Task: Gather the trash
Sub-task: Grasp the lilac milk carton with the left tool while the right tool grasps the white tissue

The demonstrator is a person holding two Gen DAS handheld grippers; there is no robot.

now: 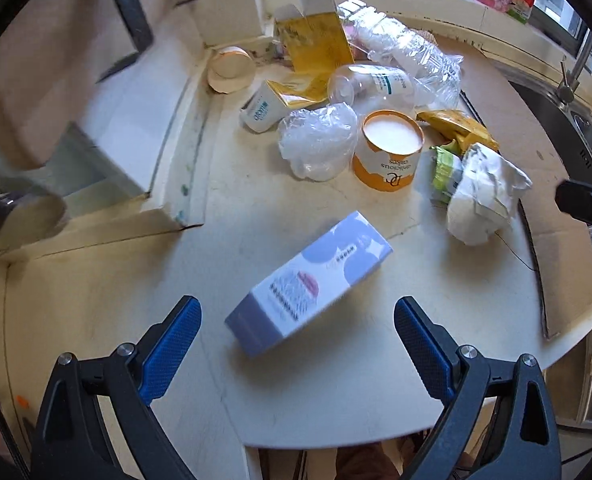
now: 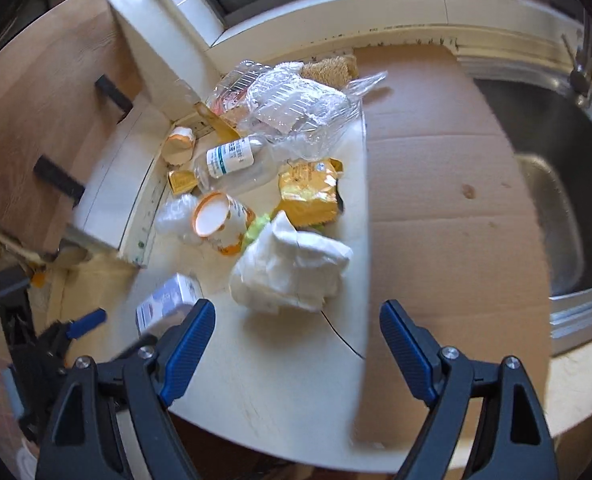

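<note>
Counting one box (image 1: pixel 310 286), two orange cups (image 1: pixel 388 150), one bottle (image 1: pixel 372 82).

crumpled paper (image 2: pixel 291 268), cardboard sheet (image 2: pixel 448 184), sink (image 2: pixel 556 152)

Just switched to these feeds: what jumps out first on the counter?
A heap of trash fills the back corner, with an orange-rimmed paper cup at its front and crumpled white paper beside it. A purple-and-white box lies apart, nearest the open left tool. Cardboard covers the counter toward the sink.

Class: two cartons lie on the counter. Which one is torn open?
The yellow carton at the back of the pile: its end flaps gape. The purple-and-white carton near the left gripper looks closed.
</note>
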